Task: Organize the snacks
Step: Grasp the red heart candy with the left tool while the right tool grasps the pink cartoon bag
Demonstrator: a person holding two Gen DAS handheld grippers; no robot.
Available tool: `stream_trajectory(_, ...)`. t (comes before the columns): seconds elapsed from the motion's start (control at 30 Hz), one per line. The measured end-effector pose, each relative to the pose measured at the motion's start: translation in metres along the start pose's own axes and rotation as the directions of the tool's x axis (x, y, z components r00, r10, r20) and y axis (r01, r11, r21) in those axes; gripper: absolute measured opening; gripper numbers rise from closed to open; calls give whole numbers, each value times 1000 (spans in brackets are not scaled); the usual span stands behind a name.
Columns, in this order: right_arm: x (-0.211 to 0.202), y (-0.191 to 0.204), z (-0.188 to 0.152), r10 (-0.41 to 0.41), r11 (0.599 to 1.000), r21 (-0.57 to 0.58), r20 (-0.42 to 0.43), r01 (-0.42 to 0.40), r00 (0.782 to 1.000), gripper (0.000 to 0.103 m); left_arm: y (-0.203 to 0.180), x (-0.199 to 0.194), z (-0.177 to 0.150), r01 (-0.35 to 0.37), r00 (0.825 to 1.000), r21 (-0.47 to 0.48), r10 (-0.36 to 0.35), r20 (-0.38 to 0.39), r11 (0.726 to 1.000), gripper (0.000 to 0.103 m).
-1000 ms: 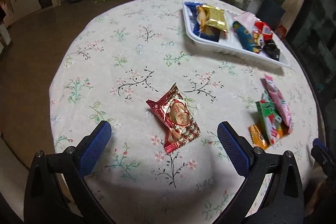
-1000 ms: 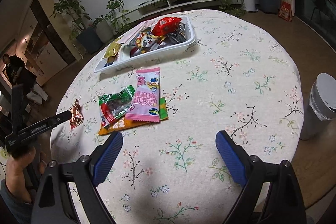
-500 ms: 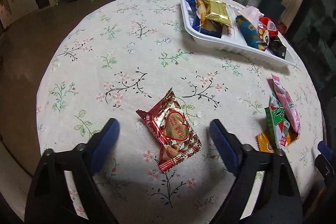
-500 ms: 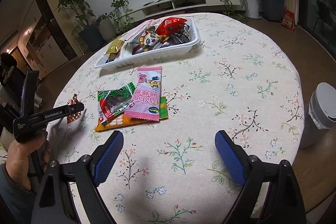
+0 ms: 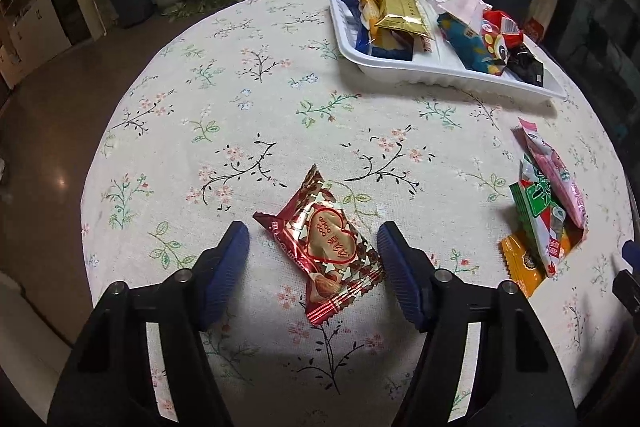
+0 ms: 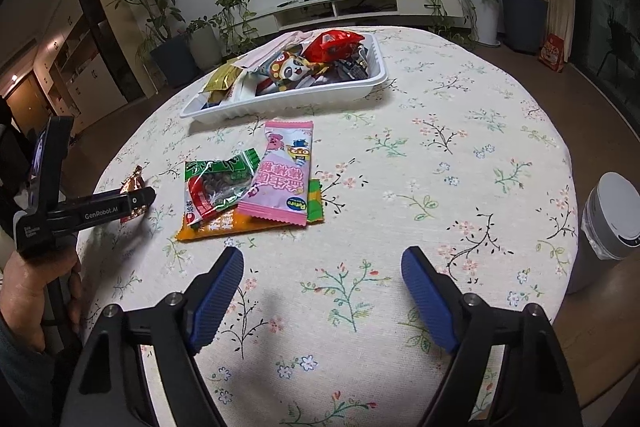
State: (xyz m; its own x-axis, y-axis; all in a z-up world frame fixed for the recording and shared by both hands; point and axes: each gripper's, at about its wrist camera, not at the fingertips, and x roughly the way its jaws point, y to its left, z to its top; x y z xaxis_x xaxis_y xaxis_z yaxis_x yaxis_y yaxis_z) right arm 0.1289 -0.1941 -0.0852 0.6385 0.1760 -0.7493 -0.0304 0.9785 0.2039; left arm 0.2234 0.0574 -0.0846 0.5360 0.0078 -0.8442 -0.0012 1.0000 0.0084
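A red foil snack with a heart label [image 5: 326,247] lies on the floral tablecloth between the open fingers of my left gripper [image 5: 314,239], which straddles it without touching. It also shows in the right wrist view [image 6: 134,183], partly behind the left gripper's finger. A pink packet [image 6: 284,173], a green packet [image 6: 218,183] and an orange packet [image 6: 248,225] lie stacked ahead of my right gripper [image 6: 322,267], which is open and empty above the cloth. A white divided tray [image 5: 448,77] with several snacks stands at the far side of the table.
The round table's edge [image 5: 86,195] drops off to the left. A grey-lidded bin [image 6: 614,217] stands beside the table on the right. Potted plants [image 6: 168,39] and a TV shelf line the far wall.
My left gripper has moved forward and down over the red foil snack, and its fingers have narrowed around it. My right gripper has shifted only slightly.
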Motion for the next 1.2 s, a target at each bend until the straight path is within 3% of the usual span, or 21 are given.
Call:
stream_trajectory(0.13, 0, 1, 0, -2, 1000, -7, 2, 2, 1000, 81, -6, -3, 1, 27, 1000, 36, -27, 8, 999, 30)
stream_trajectory(0.47, -4, -8, 4, 28, 999, 32, -1, -28, 1000, 79, -2, -8, -4, 83, 996, 75, -84, 8, 994, 28)
stream_trajectory(0.57, -4, -15, 13, 37, 998, 59, -13, -36, 999, 79, 0, -8, -5, 103, 994, 82, -104, 11, 991, 27)
stream_trajectory(0.77, 12, -1, 44, 31, 1000, 4, -36, -31, 999, 74, 9, -8, -9, 165, 985, 75, -168, 39, 983, 27)
stream_trajectory(0.97, 52, 13, 77, 47, 999, 6, -132, -47, 990, 70, 10, -11, -14, 169, 983, 101, -175, 54, 980, 27)
stream_trajectory(1.13, 76, 22, 84, 35, 999, -8, -197, -38, 980, 70, 7, -12, -14, 205, 976, 104, -211, 54, 973, 27)
stream_trajectory(1.2, 88, 26, 81, 18, 999, -25, -235, -24, 972, 65, 6, -13, -15, 212, 974, 108, -218, 53, 971, 27)
